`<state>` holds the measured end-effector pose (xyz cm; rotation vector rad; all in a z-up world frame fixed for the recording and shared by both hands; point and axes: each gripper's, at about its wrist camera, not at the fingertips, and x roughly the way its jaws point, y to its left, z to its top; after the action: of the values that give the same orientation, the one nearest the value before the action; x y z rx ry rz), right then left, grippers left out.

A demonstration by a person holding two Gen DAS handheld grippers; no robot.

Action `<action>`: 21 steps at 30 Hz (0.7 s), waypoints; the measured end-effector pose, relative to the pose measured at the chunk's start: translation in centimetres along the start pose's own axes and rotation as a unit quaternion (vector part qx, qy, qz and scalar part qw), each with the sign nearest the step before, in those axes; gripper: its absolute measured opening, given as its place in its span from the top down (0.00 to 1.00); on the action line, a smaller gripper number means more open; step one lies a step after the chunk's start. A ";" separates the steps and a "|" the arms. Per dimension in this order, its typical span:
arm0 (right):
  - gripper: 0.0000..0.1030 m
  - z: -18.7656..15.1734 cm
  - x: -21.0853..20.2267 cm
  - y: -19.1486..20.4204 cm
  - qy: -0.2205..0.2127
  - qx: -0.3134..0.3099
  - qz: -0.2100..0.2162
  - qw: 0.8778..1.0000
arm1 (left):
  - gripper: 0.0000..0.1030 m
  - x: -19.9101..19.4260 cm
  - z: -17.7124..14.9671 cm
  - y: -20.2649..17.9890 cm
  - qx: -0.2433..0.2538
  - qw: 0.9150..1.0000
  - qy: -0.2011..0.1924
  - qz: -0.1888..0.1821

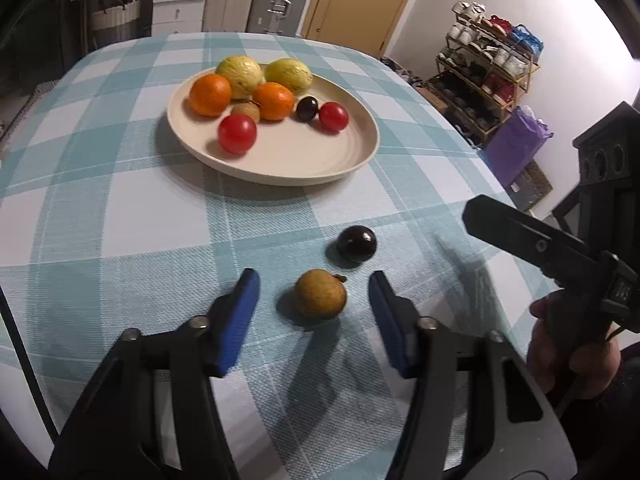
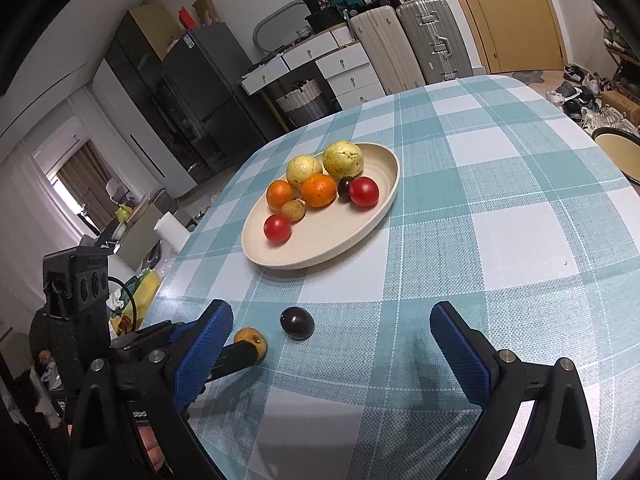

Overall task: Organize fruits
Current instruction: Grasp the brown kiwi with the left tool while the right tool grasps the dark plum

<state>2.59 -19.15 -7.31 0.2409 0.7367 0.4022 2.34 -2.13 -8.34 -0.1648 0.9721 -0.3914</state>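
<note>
A brown round fruit (image 1: 320,294) lies on the checked tablecloth between the blue pads of my left gripper (image 1: 314,280). A gap shows on each side, so the gripper is open around it. Just beyond it lies a dark plum (image 1: 357,243). The cream plate (image 1: 360,160) farther back holds two yellow-green fruits, two oranges, two red fruits, a dark plum and a small brown fruit. My right gripper (image 2: 332,312) stands wide open, with the loose plum (image 2: 297,322) about level with its fingertips. In the right wrist view the brown fruit (image 2: 250,340) sits against a black left finger (image 2: 236,356).
The right gripper's black finger (image 1: 520,236) reaches in from the right, close to the loose plum. Past the table's right edge stand a shoe rack (image 1: 488,68) and a purple bag (image 1: 516,148). A round stool (image 2: 618,152) sits off the far right side.
</note>
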 end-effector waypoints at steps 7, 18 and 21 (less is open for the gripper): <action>0.02 -0.1 0.1 0.0 0.005 0.000 -0.002 1.000 | 0.76 0.2 0.0 0.3 -0.005 0.999 0.010 -0.032; 0.02 -0.4 0.6 1.0 0.014 -0.017 -0.005 1.000 | 0.76 -2.0 0.0 1.4 -0.015 0.999 -0.013 -0.049; 0.02 -0.5 1.0 1.5 0.020 -0.027 -0.004 0.999 | 0.76 -2.7 -0.1 1.8 -0.016 0.999 -0.018 -0.047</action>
<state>2.54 -17.36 -7.72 0.1797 0.7646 0.4204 1.33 0.60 -6.90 -0.2473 0.9372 -0.4585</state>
